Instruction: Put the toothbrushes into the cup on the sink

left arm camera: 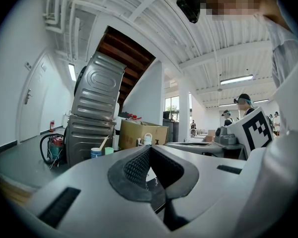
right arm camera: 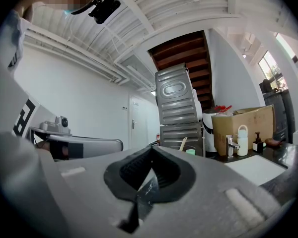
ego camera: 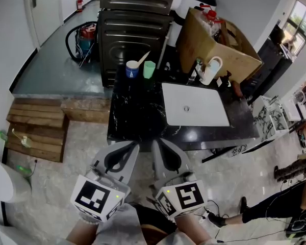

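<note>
In the head view, the left tongs (ego camera: 131, 147) and right tongs (ego camera: 158, 144) are held side by side, low and close to the person, just short of the near edge of the black marbled surface (ego camera: 132, 116). This looks like a resting pose, with no reach under way. The round blue cup (ego camera: 132, 69) stands at the far left corner of the surface with a pale slim toothbrush handle (ego camera: 143, 58) leaning out of it. A small light-green cup (ego camera: 149, 69) stands just beside it. I see no other toothbrush lying loose. The white rectangular sink basin (ego camera: 194, 106) is sunk into the surface to the right. Behind it are an open brown cardboard box (ego camera: 219, 45) and a white handled jug (ego camera: 211, 70). Tall stacked grey metal appliances (ego camera: 135, 14) press up against the cups, so I judge a reach would have to come from the front.

In the left gripper view, the left tongs (left arm camera: 150, 150) have their tips pressed together and grip nothing. Beyond them the blue cup (left arm camera: 96, 152) and green cup (left arm camera: 109, 150) are well apart from the tips, with open surface between.

In the right gripper view, the right tongs (right arm camera: 150, 150) are likewise closed and empty. The toothbrush handle (right arm camera: 183, 144) and green cup (right arm camera: 190, 152) show just past them. The metal tap (right arm camera: 232, 145) and jug (right arm camera: 242, 140) stand off to the right, out of the direct line.
</note>
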Demonstrator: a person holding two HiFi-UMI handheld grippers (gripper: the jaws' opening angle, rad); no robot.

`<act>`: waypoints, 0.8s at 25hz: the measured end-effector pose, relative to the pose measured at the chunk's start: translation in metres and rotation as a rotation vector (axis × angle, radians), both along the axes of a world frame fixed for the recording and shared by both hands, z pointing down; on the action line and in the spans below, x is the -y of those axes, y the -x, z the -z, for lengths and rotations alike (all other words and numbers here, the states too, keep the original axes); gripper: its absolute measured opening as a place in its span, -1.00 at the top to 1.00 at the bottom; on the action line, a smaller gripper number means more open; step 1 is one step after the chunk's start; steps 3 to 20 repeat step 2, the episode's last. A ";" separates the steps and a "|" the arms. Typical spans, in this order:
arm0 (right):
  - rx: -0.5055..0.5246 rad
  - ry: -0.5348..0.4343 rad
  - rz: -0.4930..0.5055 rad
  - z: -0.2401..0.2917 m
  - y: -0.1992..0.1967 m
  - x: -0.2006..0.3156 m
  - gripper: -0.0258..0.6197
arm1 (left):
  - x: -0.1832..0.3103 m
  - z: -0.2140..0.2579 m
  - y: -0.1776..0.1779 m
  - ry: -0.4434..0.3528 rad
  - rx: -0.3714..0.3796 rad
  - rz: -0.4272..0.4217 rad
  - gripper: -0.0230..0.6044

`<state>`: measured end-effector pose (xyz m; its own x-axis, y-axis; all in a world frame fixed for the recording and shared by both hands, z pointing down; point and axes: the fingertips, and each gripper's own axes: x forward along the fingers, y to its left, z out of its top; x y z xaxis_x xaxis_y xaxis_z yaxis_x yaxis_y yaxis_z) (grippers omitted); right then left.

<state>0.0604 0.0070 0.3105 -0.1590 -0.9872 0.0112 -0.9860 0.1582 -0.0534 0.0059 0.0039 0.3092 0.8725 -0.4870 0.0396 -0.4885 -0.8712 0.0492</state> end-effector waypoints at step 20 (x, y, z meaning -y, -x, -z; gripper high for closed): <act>0.000 0.002 0.002 -0.001 0.000 0.000 0.92 | -0.001 -0.001 0.000 0.001 0.002 -0.001 0.92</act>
